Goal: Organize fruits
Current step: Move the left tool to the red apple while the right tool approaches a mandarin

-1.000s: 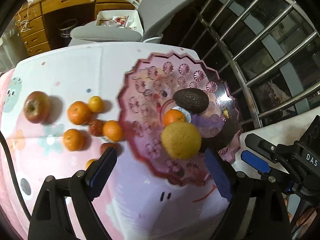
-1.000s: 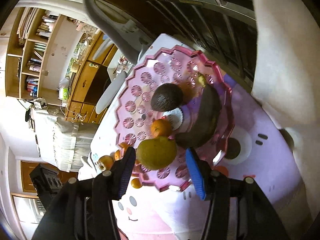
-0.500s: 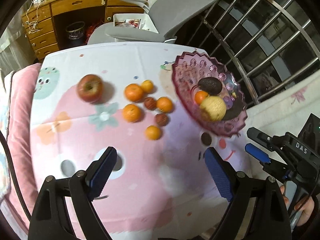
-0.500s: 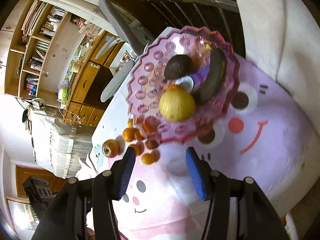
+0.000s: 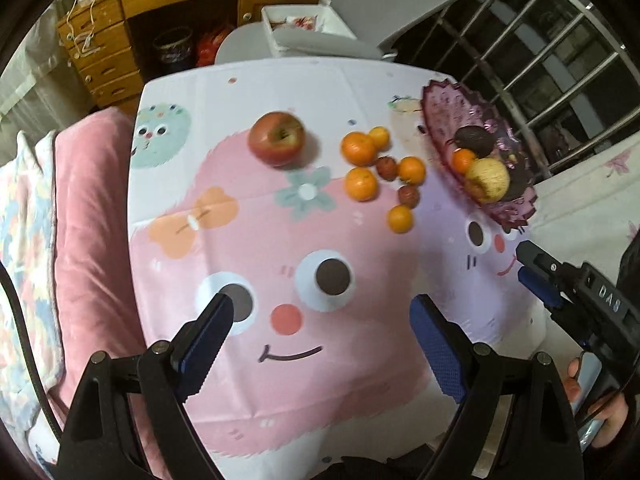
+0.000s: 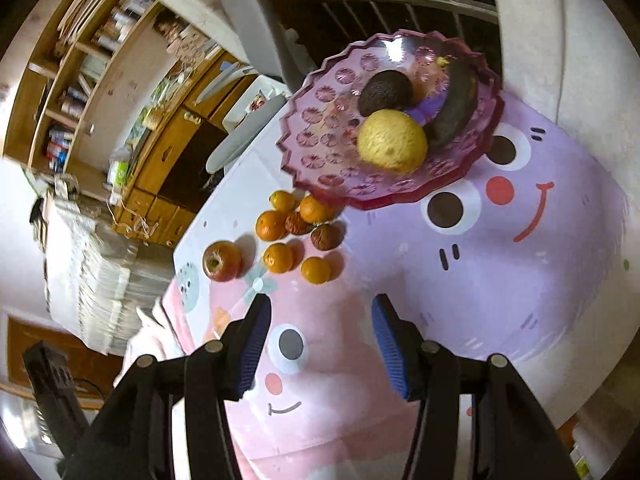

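A purple scalloped fruit plate [image 5: 438, 118] [image 6: 312, 160] stands at the table's far right. It holds a yellow round fruit [image 5: 489, 175] [image 6: 391, 141], a dark avocado [image 5: 475, 141] [image 6: 385, 92], a small orange [image 5: 463, 160] and a blackened banana [image 6: 456, 102]. Several oranges [image 5: 361, 184] [image 6: 277, 257], two brown-red fruits [image 5: 409, 195] [image 6: 326, 237] and a red apple [image 5: 277, 139] [image 6: 221, 261] lie on the cloth left of the plate. My left gripper [image 5: 322, 332] is open and empty, well back from the fruit. My right gripper [image 6: 322, 334] is open and empty; it also shows in the left wrist view [image 5: 536, 276].
The table wears a pink and lilac cartoon cloth [image 5: 280, 264]. A pink cushion [image 5: 88, 216] lies along its left side. A grey chair [image 5: 360, 8] and wooden drawers [image 5: 108, 40] stand behind. Metal window bars [image 5: 560, 40] run past the plate.
Both grippers have pulled back and up from the plate, empty. The yellow fruit stays on the plate. The loose fruit on the cloth has come into full view.
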Motion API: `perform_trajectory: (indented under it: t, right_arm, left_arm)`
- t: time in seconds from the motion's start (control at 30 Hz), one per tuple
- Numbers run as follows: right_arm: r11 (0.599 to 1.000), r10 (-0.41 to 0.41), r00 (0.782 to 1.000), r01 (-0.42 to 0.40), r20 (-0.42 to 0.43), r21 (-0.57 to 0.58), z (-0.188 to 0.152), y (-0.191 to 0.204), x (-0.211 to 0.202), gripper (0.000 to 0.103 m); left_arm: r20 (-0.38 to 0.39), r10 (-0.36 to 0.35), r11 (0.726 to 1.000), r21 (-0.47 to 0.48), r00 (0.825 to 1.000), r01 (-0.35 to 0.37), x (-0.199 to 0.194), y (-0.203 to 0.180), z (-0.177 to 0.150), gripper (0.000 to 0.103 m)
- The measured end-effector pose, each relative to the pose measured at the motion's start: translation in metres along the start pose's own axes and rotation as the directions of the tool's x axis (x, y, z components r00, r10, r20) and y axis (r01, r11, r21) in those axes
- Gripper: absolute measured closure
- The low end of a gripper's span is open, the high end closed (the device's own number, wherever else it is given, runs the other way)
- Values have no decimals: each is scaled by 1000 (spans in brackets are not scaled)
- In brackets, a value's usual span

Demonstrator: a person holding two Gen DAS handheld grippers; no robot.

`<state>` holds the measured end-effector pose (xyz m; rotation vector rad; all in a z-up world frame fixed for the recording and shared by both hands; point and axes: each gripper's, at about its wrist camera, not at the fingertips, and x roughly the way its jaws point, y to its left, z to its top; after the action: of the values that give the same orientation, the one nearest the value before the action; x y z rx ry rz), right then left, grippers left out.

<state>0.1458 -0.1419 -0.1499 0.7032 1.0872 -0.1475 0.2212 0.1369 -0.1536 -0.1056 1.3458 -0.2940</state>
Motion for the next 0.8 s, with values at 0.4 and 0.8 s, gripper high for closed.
perform_trajectory:
  t: [0.4,0.8]
  right_arm:
    - [933,-77,992,105,95,-343,-7,37,34,50]
    - [878,-50,994,89,95,-470,-11,38,93,50]
  left_arm:
    - [-78,47,998,-45,996,-50,28,28,54,9]
    - [-70,55,993,-102,996,-62,93,33,125,7]
